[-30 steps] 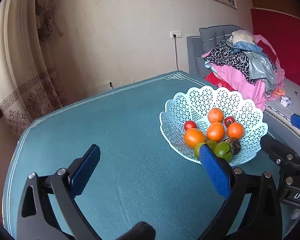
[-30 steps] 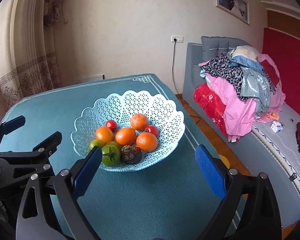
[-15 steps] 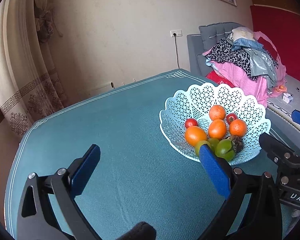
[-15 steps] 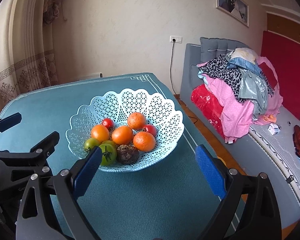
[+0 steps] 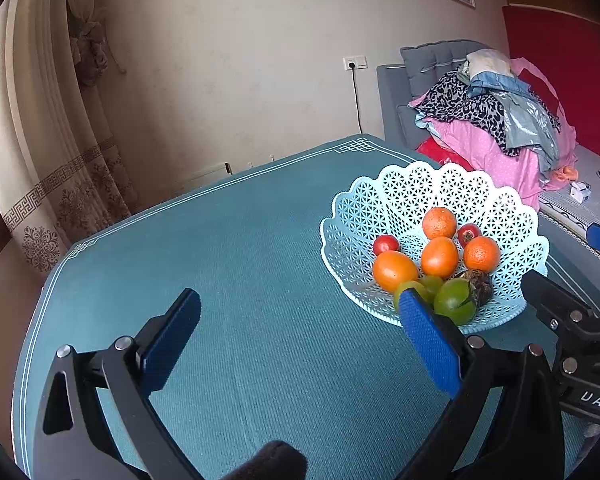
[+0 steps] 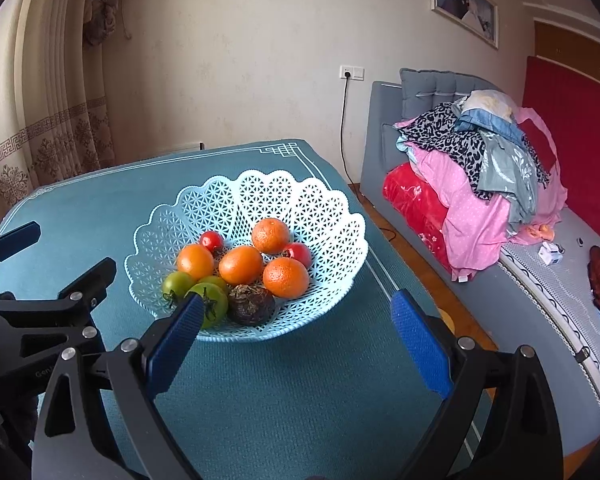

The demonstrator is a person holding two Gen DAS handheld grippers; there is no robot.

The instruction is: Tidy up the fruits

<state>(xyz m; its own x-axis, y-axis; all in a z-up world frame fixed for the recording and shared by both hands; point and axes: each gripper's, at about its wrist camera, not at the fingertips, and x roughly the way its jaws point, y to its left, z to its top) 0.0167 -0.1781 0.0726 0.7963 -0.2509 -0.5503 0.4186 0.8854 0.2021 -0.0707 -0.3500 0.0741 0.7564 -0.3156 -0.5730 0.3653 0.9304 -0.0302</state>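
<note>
The basket [image 6: 332, 216] is the landmark; it is a pale blue lattice bowl resting on the teal table [image 6: 260, 392], toward the table's right edge. All fruit lies inside the basket: four oranges [image 6: 241, 265] at the centre and rear; two red tomatoes [image 6: 211, 240], one left-rear and one right of centre; three green tomatoes [image 6: 208, 298] along the front-left wall; one dark, wrinkled fruit [image 6: 251, 305] at the front, possibly a passion fruit, though the view is too coarse to confirm.

The right gripper [image 6: 296, 342] hovers just in front of the basket, above the table; its jaws are spread wide and grip nothing; its left pad overlaps the front green tomato in view, with contact not determinable.

The left gripper [image 5: 300, 344] hovers to the left and front of the basket; its jaws are likewise spread wide and empty; its right pad overlaps the basket's front-left rim in view.

Beyond the basket's right side stands a bed [image 6: 540, 280] carrying a pile of clothes [image 6: 480, 168]; behind the basket, past the table, hangs a curtain [image 5: 60, 128] at the left.
</note>
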